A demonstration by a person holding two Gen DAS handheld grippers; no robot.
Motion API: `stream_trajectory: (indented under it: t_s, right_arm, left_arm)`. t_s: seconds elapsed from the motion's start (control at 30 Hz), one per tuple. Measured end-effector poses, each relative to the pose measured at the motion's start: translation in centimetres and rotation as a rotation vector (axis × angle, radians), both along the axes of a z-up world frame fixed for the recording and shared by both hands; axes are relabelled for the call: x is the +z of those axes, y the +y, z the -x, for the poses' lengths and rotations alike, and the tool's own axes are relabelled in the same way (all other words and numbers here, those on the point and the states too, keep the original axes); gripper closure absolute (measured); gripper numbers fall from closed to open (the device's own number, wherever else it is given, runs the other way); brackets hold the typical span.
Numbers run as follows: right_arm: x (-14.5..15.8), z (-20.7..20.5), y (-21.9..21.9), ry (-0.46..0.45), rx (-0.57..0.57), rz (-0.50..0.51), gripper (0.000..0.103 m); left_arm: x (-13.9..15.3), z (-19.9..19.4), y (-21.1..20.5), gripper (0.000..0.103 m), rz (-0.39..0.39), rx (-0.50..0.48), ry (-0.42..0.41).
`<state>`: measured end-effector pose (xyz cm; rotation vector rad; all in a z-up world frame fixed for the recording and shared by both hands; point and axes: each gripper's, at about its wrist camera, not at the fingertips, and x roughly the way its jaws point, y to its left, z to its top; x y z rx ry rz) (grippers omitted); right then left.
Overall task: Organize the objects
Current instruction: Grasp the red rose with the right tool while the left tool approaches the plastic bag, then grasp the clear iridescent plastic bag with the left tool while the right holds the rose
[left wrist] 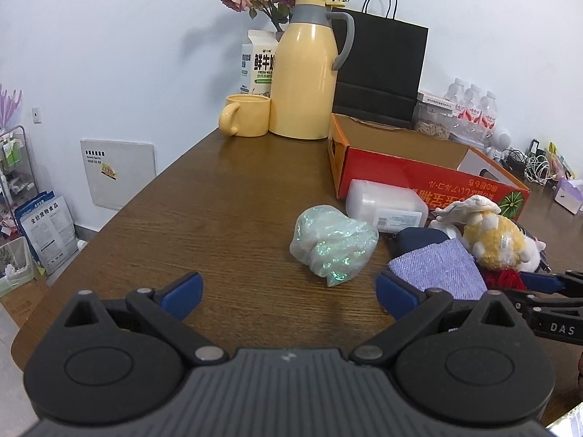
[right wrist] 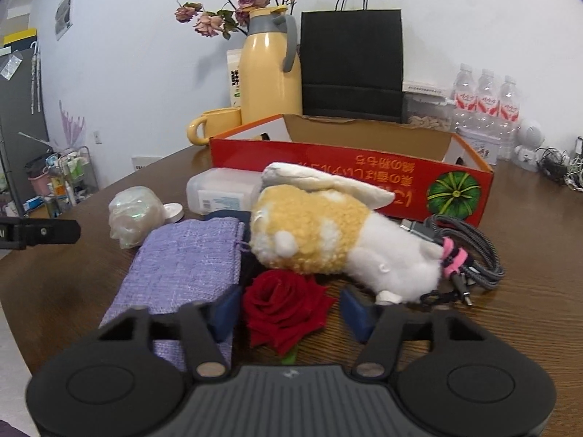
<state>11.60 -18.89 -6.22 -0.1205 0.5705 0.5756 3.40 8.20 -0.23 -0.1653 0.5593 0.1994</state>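
Right claw (right wrist: 289,313) stood with jaws apart around a red rose (right wrist: 286,309) on the brown wood-grain worktop (right wrist: 528,255); our left claw (left wrist: 289,293) gaped over bare wood. We read "FRESH MILK" on the carton (left wrist: 255,69) and "DAS" on the right tool. Behind stood a red cardboard box (right wrist: 349,178) against a white wall.

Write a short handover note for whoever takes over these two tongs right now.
Left tongs: open, empty, over bare table short of the glittery bag.
Right tongs: open, straddling the red rose, not yet closed.
Plush toy, purple cloth pouch, white plastic case and cable bundle lie before the red cardboard box.
Done: nothing visibly boxed.
Left: grip the rose, then box the rest.
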Motion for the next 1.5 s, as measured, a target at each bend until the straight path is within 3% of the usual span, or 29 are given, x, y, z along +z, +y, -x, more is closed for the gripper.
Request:
stream_trajectory:
  t_s: [0.2,0.3,0.9,1.2,1.5]
  right_arm:
    - [-0.4,0.1,0.3,0.007,0.018,0.004,0.069]
    - [-0.4,0.3,0.2,0.001,0.022,-0.002,0.071]
    - [2.0,3.7,-4.1,-0.097,-0.04,-0.072,0.074]
    - [2.4,2.9,-6.8,-0.122,-0.14,-0.084,0.074]
    - [2.2,1.8,-7.3,-0.119,-0.154,-0.08,0.074]
  left_arm:
    - [-0.2,-0.1,0.0,0.0,0.009,0.006,0.005]
    - [-0.2,-0.1,0.0,0.0,0.009,0.004,0.006]
    - [-0.3,-0.4,-0.6,0.0,0.009,-0.003,0.01]
    - [-0.3,-1.6,-1.2,0.0,-0.004,-0.01,0.002]
    - [-0.3,-5.3,-1.2,0.0,-0.035,-0.01,-0.006]
